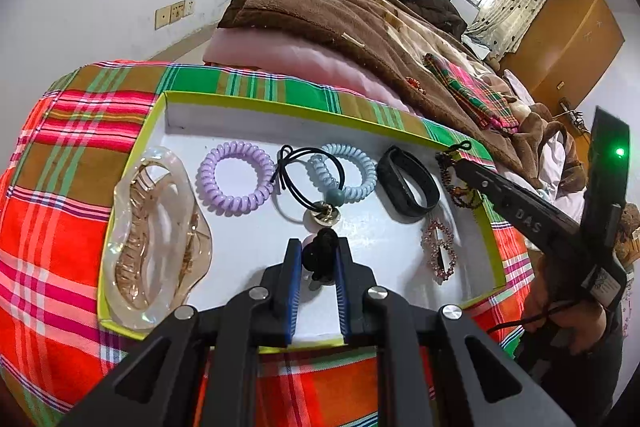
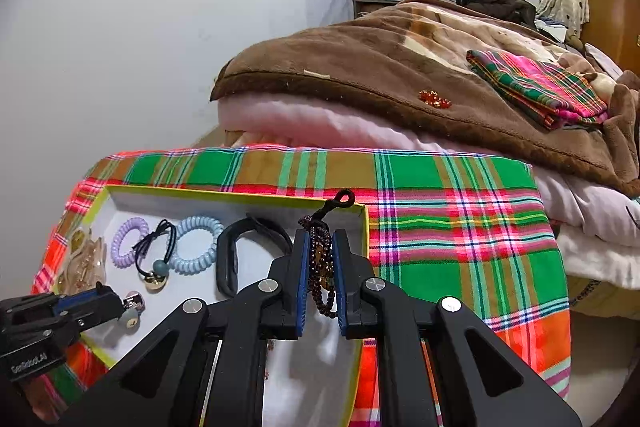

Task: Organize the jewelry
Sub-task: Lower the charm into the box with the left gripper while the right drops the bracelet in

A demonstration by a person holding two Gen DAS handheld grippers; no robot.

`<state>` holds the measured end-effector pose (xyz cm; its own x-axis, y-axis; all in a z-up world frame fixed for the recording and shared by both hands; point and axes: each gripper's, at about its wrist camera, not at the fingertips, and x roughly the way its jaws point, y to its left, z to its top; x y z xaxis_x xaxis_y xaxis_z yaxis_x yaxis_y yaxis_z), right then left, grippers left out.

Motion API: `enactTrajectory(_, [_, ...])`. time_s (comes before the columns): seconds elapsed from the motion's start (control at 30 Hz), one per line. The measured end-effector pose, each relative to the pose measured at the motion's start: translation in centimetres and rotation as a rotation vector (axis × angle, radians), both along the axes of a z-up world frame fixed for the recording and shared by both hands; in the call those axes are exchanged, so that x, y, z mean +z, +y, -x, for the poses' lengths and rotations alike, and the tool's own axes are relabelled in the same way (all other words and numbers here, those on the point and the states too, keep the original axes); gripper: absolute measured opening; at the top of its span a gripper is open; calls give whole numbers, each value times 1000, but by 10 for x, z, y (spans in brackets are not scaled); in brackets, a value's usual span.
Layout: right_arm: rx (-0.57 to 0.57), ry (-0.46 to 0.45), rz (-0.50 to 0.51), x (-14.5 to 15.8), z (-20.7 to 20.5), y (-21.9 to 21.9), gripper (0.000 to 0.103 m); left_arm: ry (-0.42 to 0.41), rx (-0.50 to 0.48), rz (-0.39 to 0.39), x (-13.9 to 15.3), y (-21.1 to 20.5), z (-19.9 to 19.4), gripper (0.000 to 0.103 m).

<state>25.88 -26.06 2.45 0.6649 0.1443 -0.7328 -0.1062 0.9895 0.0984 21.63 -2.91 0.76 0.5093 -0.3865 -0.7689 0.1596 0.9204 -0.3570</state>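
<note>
Holding a dark beaded bracelet [image 2: 320, 267] over the yellow-rimmed white tray [image 1: 256, 107], right gripper [image 2: 320, 263] clenched; left gripper [image 1: 318, 259] pinches what looks like a black hair tie [image 1: 320, 251]; most pieces laid out.

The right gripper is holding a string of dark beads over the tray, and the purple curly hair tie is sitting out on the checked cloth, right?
Not quite. The right gripper does hold the dark beads over the tray, but the purple curly hair tie lies inside the tray, not out on the checked cloth. The left wrist view shows it best.
</note>
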Motion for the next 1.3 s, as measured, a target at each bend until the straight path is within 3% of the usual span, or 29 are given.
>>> enactTrajectory(0.87, [0, 37, 25, -15, -10, 6, 12, 28, 2, 29, -4, 0, -7, 18])
enactTrajectory(1.3, [-5, 24, 14, -10, -8, 4, 16, 25, 11, 26, 0, 3, -6, 36])
